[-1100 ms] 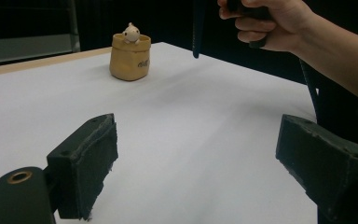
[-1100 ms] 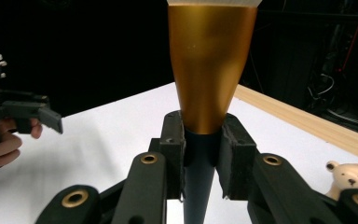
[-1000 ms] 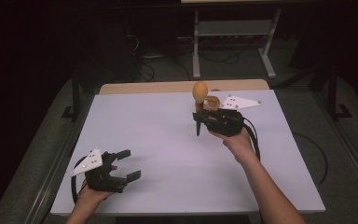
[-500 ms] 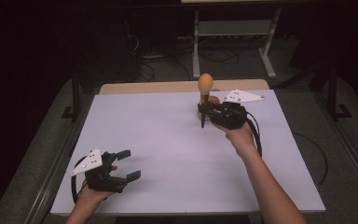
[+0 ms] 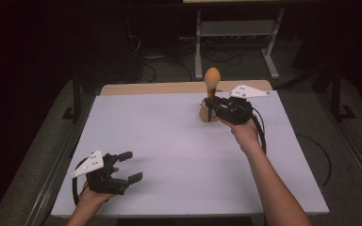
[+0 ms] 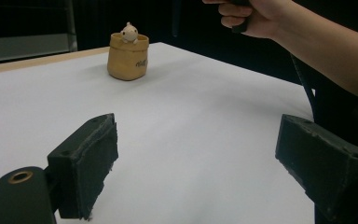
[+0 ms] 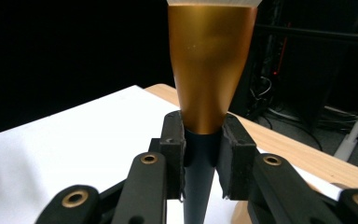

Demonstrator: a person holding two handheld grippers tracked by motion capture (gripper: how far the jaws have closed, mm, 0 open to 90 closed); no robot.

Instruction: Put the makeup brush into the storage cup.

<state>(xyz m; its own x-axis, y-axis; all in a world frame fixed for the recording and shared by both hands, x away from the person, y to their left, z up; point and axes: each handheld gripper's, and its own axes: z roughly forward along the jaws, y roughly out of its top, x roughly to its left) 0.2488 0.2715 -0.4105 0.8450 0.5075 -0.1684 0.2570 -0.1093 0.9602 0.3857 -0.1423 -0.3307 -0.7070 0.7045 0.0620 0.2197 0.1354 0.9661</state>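
Makeup brush (image 5: 211, 82) upright with dark handle clamped in right gripper (image 5: 210, 107) over tan pouch (image 6: 127, 57), left gripper (image 5: 128, 165) wide open, empty, resting on white table (image 5: 169, 141).

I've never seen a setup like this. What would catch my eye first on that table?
Probably the brush with its puffy orange head, held upright near the table's far edge with the right gripper clamped on its dark handle. Just beneath it sits a small tan pot with a little pale figure peeking out. At the near left corner of the white table, the left gripper rests with its jaws wide open.
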